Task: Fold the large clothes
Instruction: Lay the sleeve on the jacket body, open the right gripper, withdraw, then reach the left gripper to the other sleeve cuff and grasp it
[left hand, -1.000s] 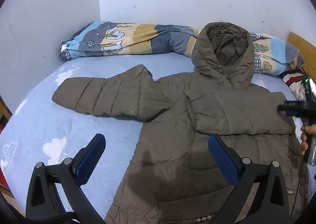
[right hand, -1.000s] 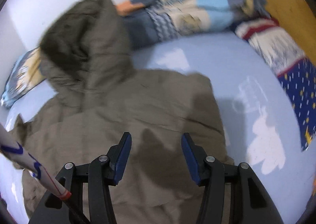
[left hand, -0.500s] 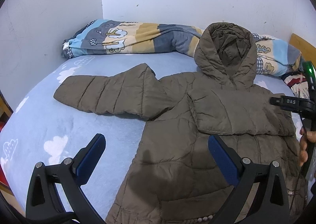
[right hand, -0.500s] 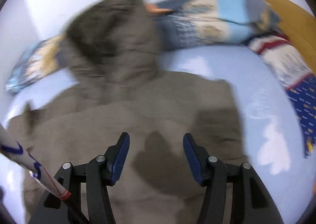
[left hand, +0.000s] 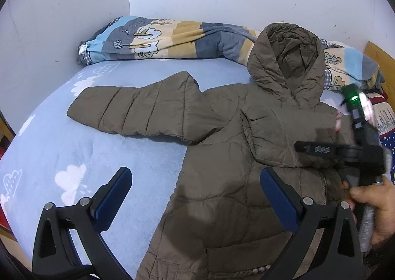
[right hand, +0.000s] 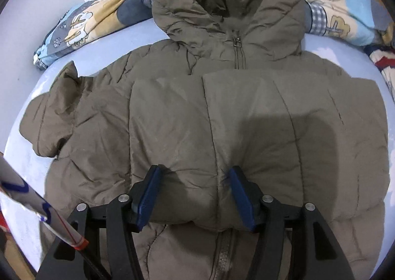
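On bed (left hand: 49, 146), jacket (right hand: 222, 112): folded sleeve (right hand: 271, 131) between half-open right tongs (right hand: 195, 193), just widening; left tongs (left hand: 195, 196) wide, empty.

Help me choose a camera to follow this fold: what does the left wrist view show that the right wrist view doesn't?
Only the left wrist view: the spread sleeve at full length, the left gripper open over bed sheet and coat, and the hand holding the right gripper. Only the right wrist view: the zipper and the right gripper straddling the folded sleeve. Both: the brown coat and hood.
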Motion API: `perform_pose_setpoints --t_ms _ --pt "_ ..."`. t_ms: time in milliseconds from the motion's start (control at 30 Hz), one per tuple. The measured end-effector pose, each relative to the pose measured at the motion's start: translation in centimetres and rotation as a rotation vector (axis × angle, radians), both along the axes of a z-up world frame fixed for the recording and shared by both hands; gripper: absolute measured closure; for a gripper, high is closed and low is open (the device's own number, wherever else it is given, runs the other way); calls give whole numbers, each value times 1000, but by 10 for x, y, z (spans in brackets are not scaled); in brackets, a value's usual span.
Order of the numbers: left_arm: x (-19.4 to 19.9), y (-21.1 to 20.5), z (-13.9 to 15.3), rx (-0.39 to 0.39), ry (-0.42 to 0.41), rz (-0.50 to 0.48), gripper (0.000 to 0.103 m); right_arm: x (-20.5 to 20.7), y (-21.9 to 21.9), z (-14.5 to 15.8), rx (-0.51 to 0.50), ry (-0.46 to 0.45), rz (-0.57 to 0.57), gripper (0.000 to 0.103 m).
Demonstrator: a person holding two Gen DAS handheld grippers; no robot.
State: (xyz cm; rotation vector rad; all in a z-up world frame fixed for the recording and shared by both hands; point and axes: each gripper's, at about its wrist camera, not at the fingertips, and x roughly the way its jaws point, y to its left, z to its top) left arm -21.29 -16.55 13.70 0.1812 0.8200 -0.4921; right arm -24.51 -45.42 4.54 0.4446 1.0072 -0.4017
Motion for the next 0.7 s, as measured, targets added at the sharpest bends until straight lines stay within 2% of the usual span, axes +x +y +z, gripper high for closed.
perform_pose_setpoints --t_ms 167,333,500,700 --pt "3 4 2 -6 7 13 0 -45 21 49 22 -110 29 40" --pt "1 3 2 -9 15 15 0 -110 65 80 12 -156 79 36" --pt "0 2 2 13 -8 8 0 -162 91 72 1 -172 90 33" --pt "23 16 -7 41 -10 61 0 -166 79 48 16 -184 97 33"
